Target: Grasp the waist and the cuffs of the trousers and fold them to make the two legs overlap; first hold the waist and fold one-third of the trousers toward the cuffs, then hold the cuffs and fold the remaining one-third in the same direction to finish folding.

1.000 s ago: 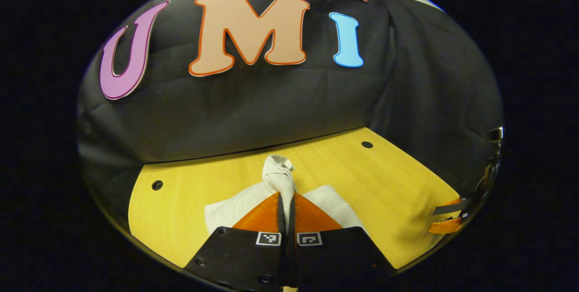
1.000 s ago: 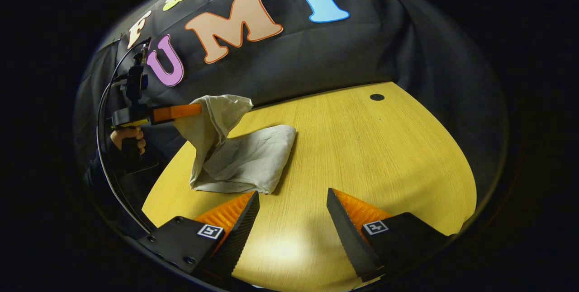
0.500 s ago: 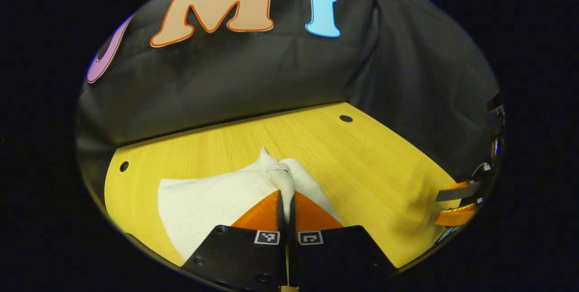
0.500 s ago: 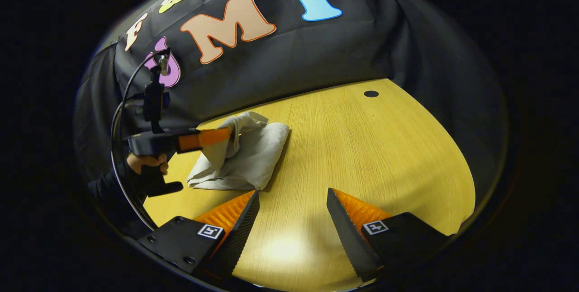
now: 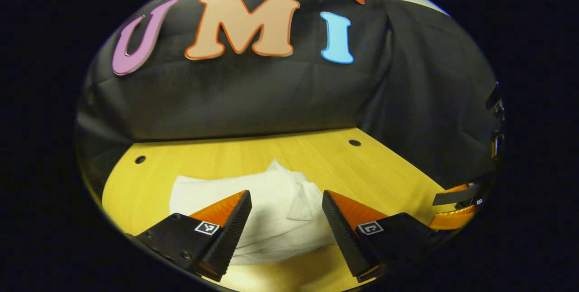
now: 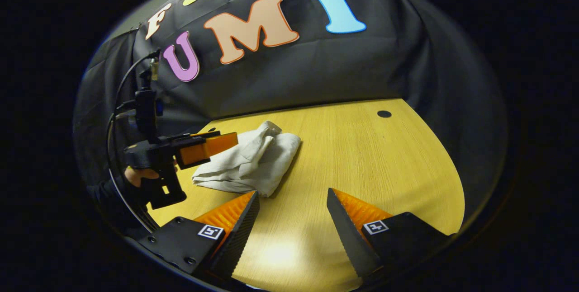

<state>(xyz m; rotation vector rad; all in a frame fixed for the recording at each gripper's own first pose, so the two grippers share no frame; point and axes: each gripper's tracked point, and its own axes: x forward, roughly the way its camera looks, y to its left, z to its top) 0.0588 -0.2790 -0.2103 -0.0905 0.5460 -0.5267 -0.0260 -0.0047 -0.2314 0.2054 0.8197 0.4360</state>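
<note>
Trousers (image 6: 249,165) lie bunched on the tabletop (image 6: 362,156). Left tool (image 5: 286,219) spread wide above them, holding nothing; right tool (image 6: 291,219) wide, beside them. Likely soft, light, slumping; pinch a layered edge.

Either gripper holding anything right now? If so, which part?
Nothing is held. The left gripper is open over the folded trousers on the table; the right gripper is open above bare wood.
</note>
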